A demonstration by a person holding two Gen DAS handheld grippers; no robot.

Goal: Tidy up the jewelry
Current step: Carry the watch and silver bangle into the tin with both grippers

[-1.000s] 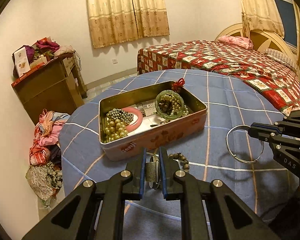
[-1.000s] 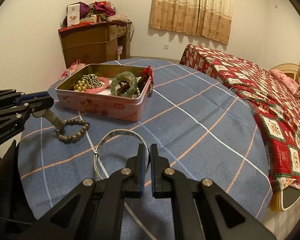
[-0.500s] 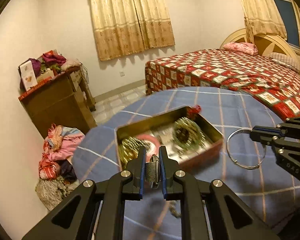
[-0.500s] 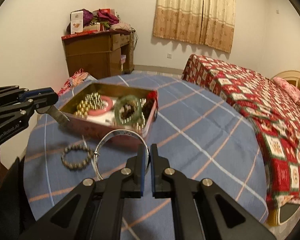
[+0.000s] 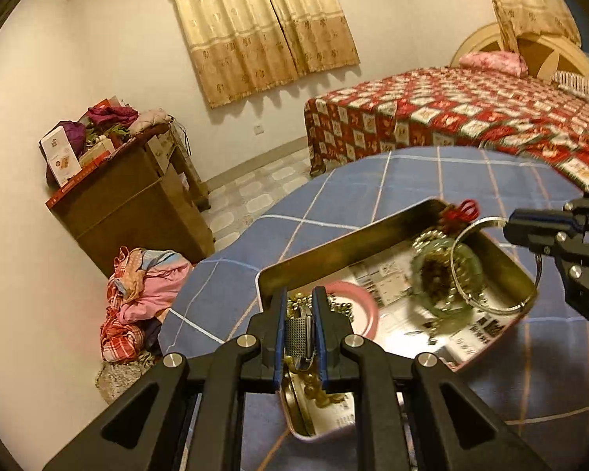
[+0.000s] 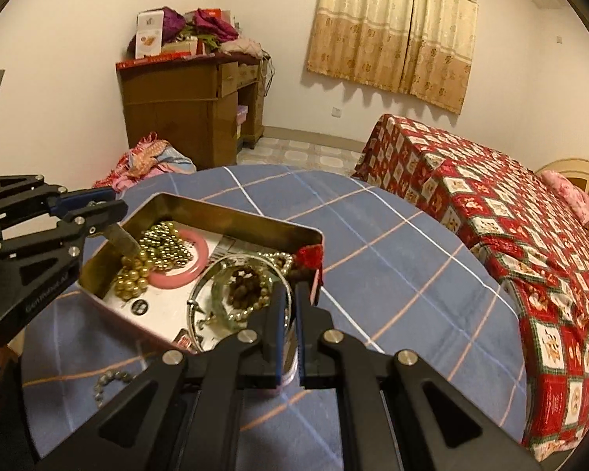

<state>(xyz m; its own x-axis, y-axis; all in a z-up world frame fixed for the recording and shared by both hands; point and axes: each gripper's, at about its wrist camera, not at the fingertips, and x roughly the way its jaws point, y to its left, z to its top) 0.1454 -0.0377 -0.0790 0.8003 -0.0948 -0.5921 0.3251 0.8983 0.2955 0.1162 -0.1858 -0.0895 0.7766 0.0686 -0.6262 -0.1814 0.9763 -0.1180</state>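
Black lettering "GenRobot.AI" runs along the left gripper [image 6: 110,212], and "DA" shows on the right gripper [image 5: 508,231]. Both point down at a slant over the tin [image 6: 231,216] on the blue checked tabletop [image 6: 392,251]. The left fingers are nearly closed on a metal mesh band [image 5: 298,331], above gold beads [image 6: 165,247] and a pink bangle [image 6: 198,251]. The right fingers are pinched on a silver ring [image 6: 200,294], which hangs over a green bangle [image 5: 447,271]. A bead bracelet [image 6: 108,382] lies on the cloth, left of the right fingers.
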